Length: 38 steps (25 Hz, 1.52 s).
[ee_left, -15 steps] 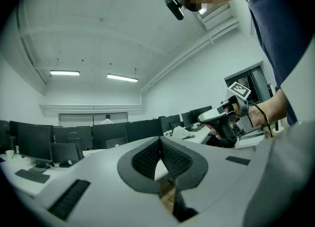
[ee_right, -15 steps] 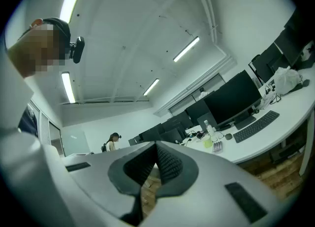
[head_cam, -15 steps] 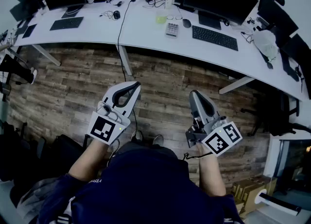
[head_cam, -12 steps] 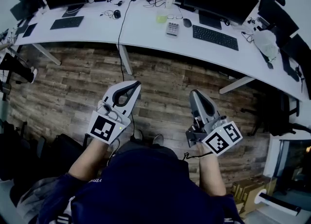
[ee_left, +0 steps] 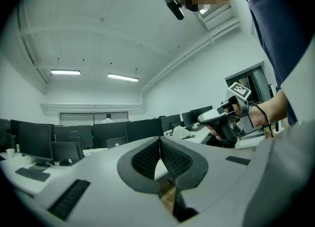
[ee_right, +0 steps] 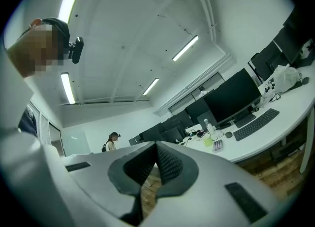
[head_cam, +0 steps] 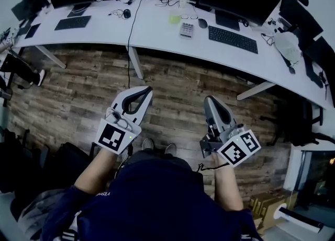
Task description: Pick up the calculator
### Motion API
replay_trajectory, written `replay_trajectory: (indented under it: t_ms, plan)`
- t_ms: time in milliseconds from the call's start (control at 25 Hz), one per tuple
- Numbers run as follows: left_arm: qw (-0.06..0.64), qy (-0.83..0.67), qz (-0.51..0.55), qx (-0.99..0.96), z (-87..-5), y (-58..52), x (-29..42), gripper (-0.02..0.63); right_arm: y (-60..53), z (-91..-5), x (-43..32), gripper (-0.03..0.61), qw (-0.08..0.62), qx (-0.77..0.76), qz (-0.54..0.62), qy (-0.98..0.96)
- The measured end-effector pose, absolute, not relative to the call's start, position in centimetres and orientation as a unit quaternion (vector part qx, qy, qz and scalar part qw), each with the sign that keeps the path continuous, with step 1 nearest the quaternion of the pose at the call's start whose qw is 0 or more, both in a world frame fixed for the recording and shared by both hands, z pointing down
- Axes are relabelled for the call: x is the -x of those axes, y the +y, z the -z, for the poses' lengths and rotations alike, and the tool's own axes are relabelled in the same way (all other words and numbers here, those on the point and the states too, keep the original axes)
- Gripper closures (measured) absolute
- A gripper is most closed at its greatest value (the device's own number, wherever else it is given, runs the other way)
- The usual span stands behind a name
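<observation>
Jaws of left gripper [head_cam: 147, 90] and right gripper [head_cam: 208, 100] together, empty, well apart from calculator [head_cam: 186, 30] on white desk [head_cam: 157, 28].

the calculator [head_cam: 186, 30] is a small, pale grey rectangle with a grid of light keys covering most of its face. it lies flat and face up on the long white desk [head_cam: 157, 36], roughly midway between the desk's near and far edges, with its long side running away from the near edge. a yellow-green pad [head_cam: 174, 19] sits just beside its far left corner, a dark mouse [head_cam: 202, 23] is near its far right, and a black keyboard [head_cam: 233, 39] lies further right. in the right gripper view the calculator [ee_right: 217, 145] shows small and far off.
</observation>
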<state>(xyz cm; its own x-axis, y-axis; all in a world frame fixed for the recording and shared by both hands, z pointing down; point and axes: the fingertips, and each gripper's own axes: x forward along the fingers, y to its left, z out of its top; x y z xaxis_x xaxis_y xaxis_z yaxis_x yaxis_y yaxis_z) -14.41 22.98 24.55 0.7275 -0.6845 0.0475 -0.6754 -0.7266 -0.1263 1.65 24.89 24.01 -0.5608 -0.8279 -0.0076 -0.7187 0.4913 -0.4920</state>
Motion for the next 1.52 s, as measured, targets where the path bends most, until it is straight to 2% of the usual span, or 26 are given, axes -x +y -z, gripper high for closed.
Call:
replay_trajectory:
  t_ms: [1240,1520]
  plan:
    - [0.057,0.37,0.05,0.926,-24.9,22.5,13.7,0.577,24.2,-24.4,-2.1,0.574,0.13,0.448,0.231,0.854]
    - [0.056,0.37,0.054,0.926,-24.9,22.4,13.1,0.545,24.0,-24.4,-2.7,0.574,0.132,0.447,0.231,0.854]
